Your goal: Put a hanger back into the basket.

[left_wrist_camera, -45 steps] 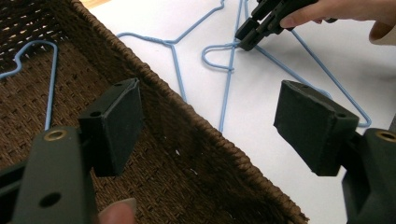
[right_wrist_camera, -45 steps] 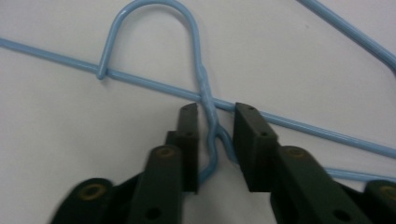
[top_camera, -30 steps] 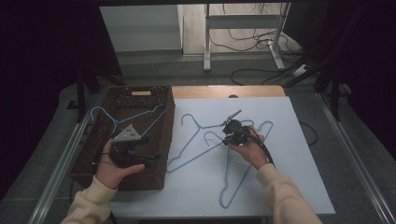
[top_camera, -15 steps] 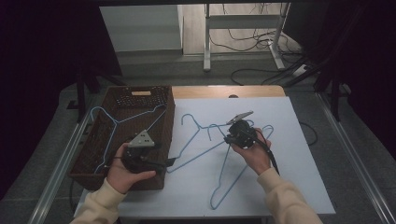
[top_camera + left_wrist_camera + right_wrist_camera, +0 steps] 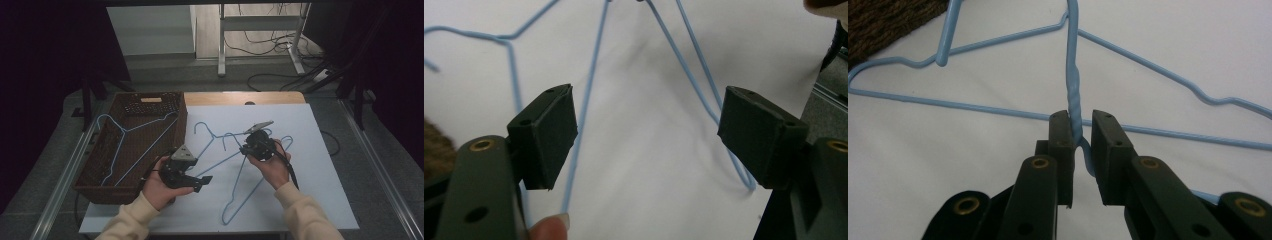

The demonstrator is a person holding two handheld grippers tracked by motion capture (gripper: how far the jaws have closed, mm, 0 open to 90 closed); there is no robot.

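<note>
Jaws of right gripper (image 5: 1080,131) clamped on hanger's twisted neck (image 5: 1074,95), left gripper (image 5: 647,137) jaws spread wide over hanger wires.

Bright tabletop, dark surroundings, blurred foreground claws.

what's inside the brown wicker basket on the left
One light blue wire hanger lies inside the wicker basket, its hook toward the far left corner. The left hand and left gripper cover the near right corner, so anything there is hidden.
</note>
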